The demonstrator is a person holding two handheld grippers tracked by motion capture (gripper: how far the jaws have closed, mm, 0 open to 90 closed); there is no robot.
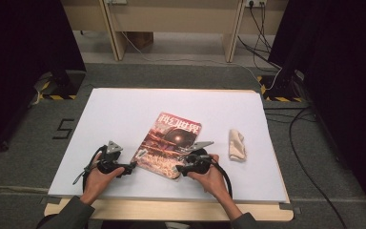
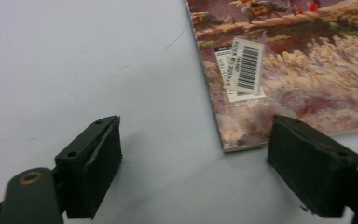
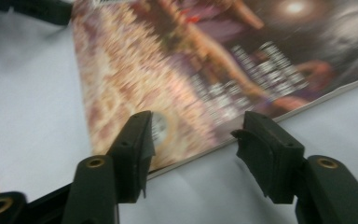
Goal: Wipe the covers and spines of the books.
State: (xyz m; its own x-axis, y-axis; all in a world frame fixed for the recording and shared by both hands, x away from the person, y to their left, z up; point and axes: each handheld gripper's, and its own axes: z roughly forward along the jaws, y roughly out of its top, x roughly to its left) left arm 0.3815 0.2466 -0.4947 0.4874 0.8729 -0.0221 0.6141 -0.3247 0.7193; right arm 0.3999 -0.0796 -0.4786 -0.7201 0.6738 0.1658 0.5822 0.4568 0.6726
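Note:
A magazine (image 1: 169,143) with a dark red cover and white title lies flat and slightly turned on the white tabletop (image 1: 124,109). My left gripper (image 1: 131,168) stands open at the magazine's near left corner. In the left gripper view that corner (image 2: 242,135), below a barcode sticker (image 2: 247,70), lies between the jaws (image 2: 198,128) without touching them. My right gripper (image 1: 178,169) is open at the near right edge. In the right gripper view the magazine (image 3: 191,70) reaches in between the jaws (image 3: 199,123), and the pads do not press on it.
A crumpled beige cloth (image 1: 237,144) lies to the right of the magazine. The table's wooden front edge (image 1: 171,210) runs just behind both hands. Cables (image 1: 305,157) trail over the grey floor at the right, and wooden furniture legs (image 1: 116,43) stand beyond the table.

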